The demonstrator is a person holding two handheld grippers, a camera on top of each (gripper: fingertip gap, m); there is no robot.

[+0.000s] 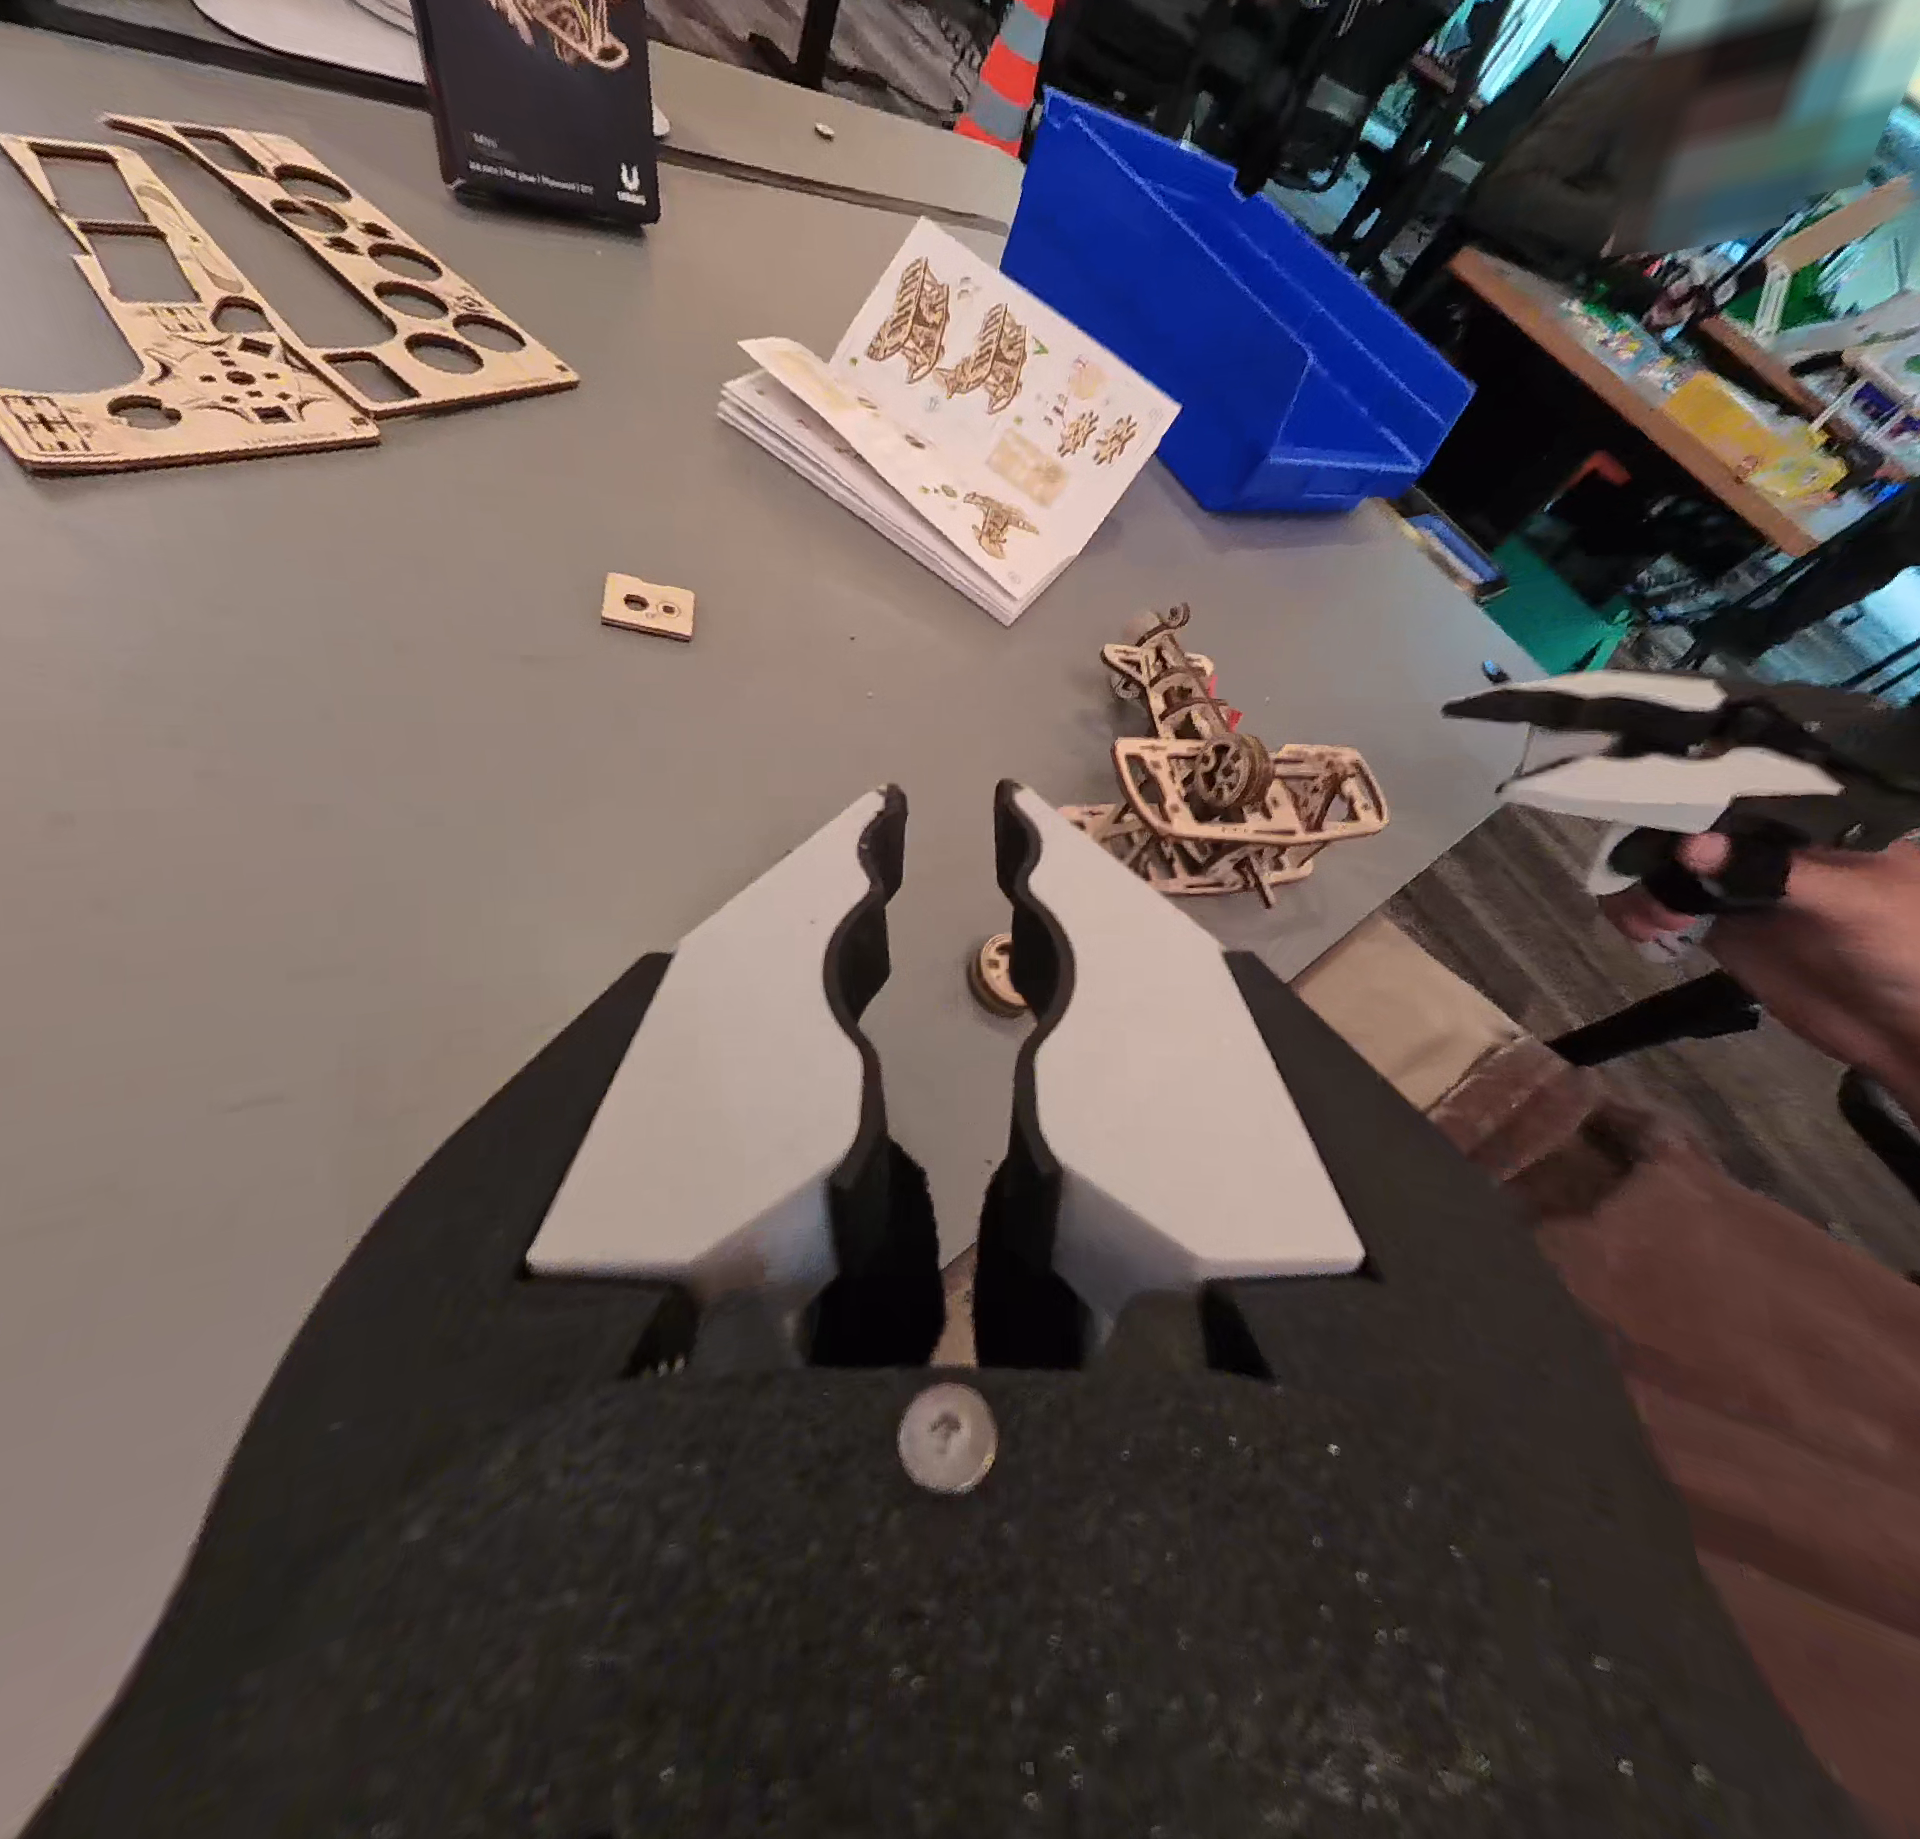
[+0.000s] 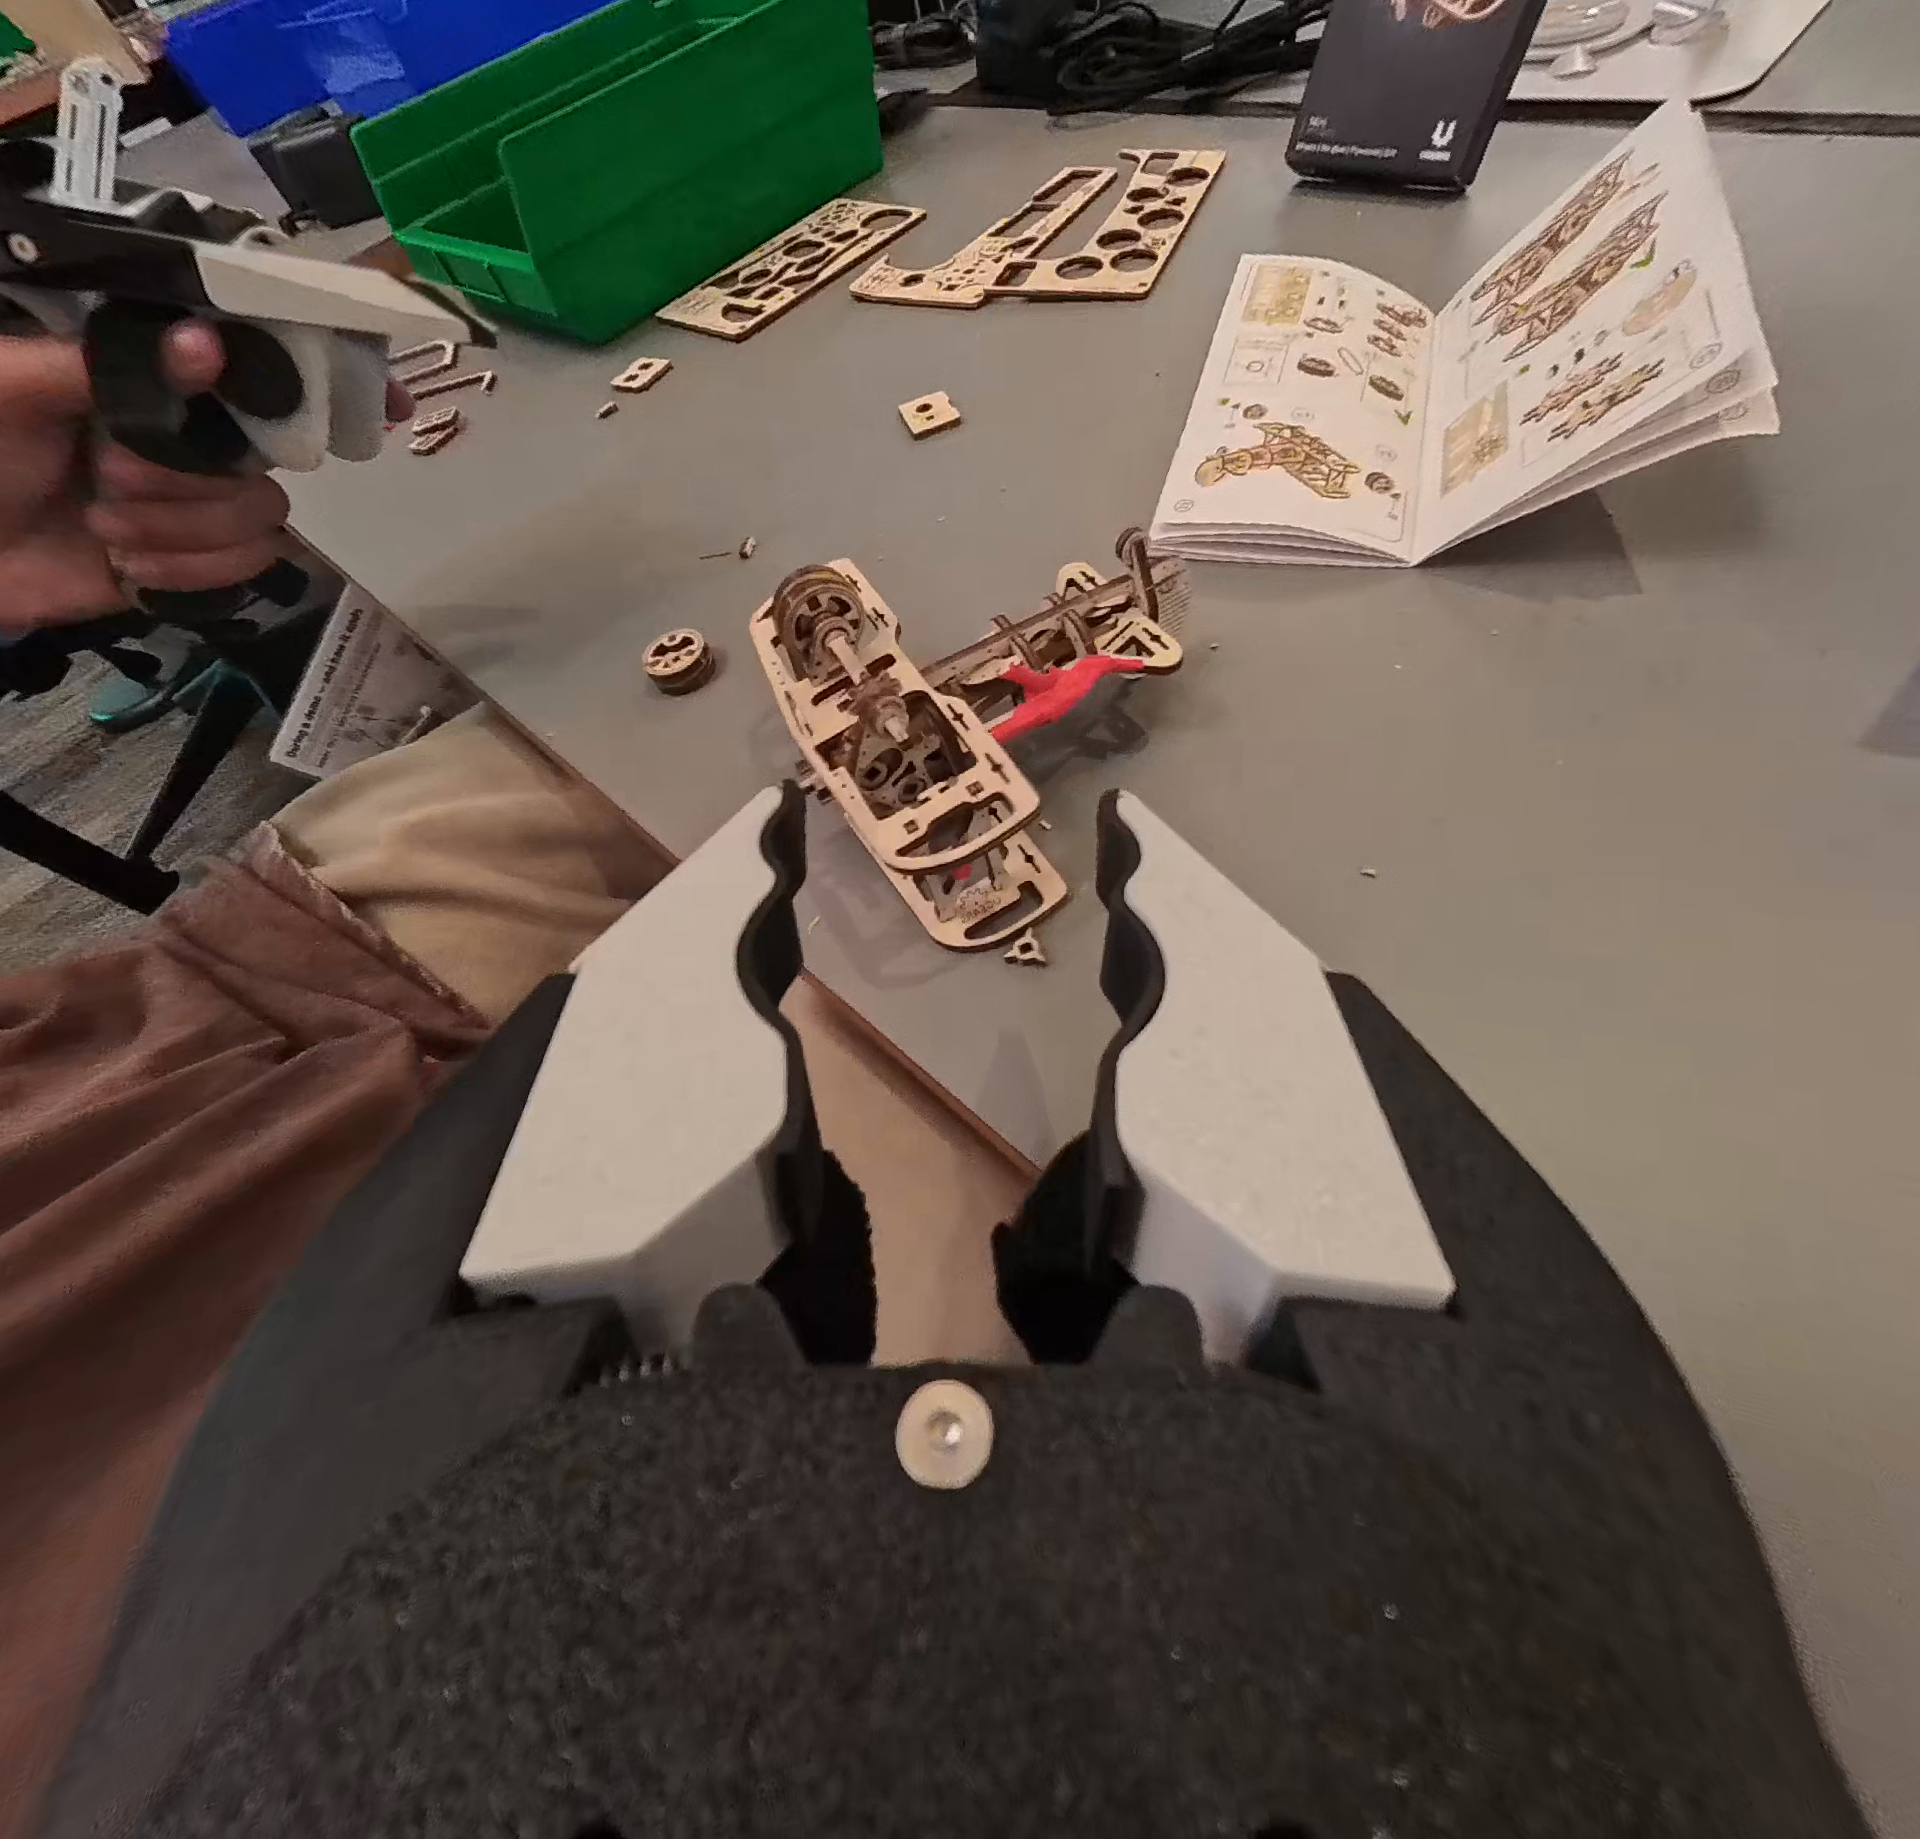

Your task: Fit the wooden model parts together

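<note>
A partly built wooden biplane model point(image 2: 894, 740) lies on the grey table point(image 2: 1455, 854) near its front edge, with a red piece point(image 2: 1049, 693) in its body. It also shows in the left wrist view point(image 1: 1216, 792). A loose wooden wheel point(image 2: 678, 660) lies just left of it, and in the left wrist view point(image 1: 995, 974) my right finger partly hides it. My left gripper point(image 1: 948, 802) is narrowly open and empty, held above the wheel. My right gripper point(image 2: 948, 807) is wide open and empty, just in front of the model's wing.
An open instruction booklet point(image 2: 1455, 387), punched-out wooden sheets point(image 1: 260, 283), a black box point(image 1: 540, 64) and small wooden scraps point(image 2: 928, 415) lie behind. A blue bin point(image 1: 1226, 314) and a green bin point(image 2: 644, 148) stand at the table's edges. A person's lap point(image 2: 208, 1114) is below the front edge. The left gripper's tips are roughly 25 centimeters from the right gripper's. The red piece point(image 2: 1049, 693) is closer to my right gripper, around 9 centimeters from its tips; the left tips are 20 centimeters off.
</note>
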